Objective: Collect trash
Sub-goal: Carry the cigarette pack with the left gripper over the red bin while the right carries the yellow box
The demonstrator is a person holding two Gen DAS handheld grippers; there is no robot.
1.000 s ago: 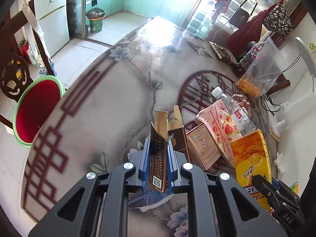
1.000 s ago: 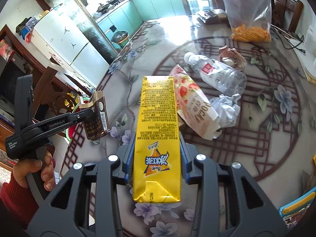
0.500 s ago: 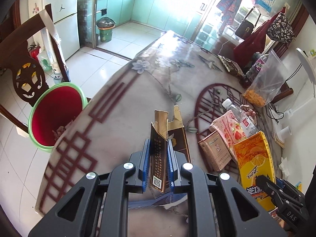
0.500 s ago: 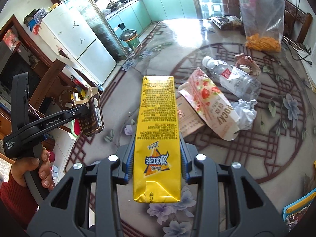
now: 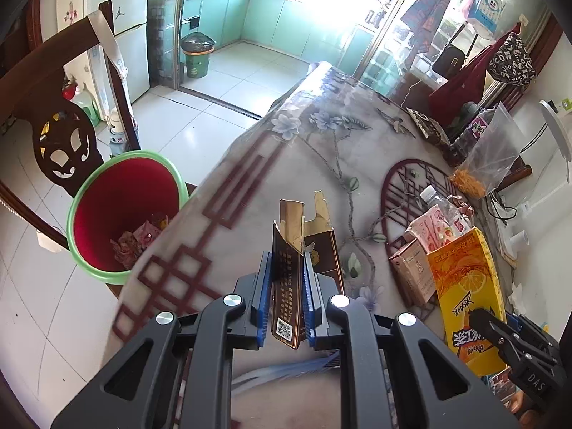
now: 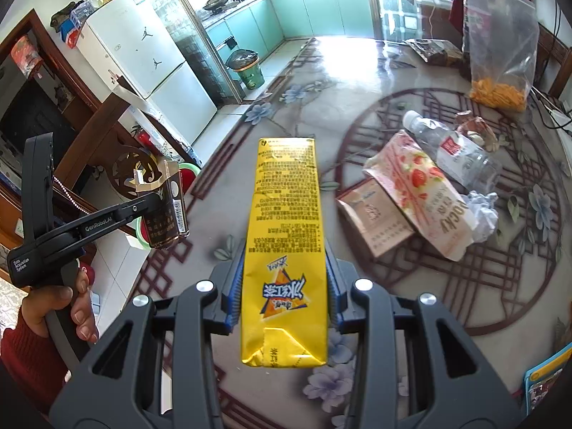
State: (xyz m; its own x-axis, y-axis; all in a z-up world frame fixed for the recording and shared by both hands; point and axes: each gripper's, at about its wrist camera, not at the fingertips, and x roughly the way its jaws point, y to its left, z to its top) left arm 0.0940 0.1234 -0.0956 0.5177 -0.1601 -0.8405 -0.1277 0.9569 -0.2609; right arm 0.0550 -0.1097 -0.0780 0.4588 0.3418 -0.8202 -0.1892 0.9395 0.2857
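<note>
Left hand-held gripper (image 5: 285, 287), jaws clamped on a dark brown carton (image 5: 287, 275) (top flaps torn open), held above the desk (image 5: 250, 178) edge; right hand-held gripper (image 6: 284, 286), jaws clamped on a yellow drink carton (image 6: 286, 250) held lengthwise over the desk; beyond it on the desk, a tan box (image 6: 371, 221), a strawberry-print packet (image 6: 422, 193), a clear bottle (image 6: 454, 150), crumpled wrap (image 6: 482, 214); on the floor just beside the desk edge, a green-rimmed red bin (image 5: 125, 211) with scraps inside; farther off, a bag of orange snacks (image 6: 500, 53).
</note>
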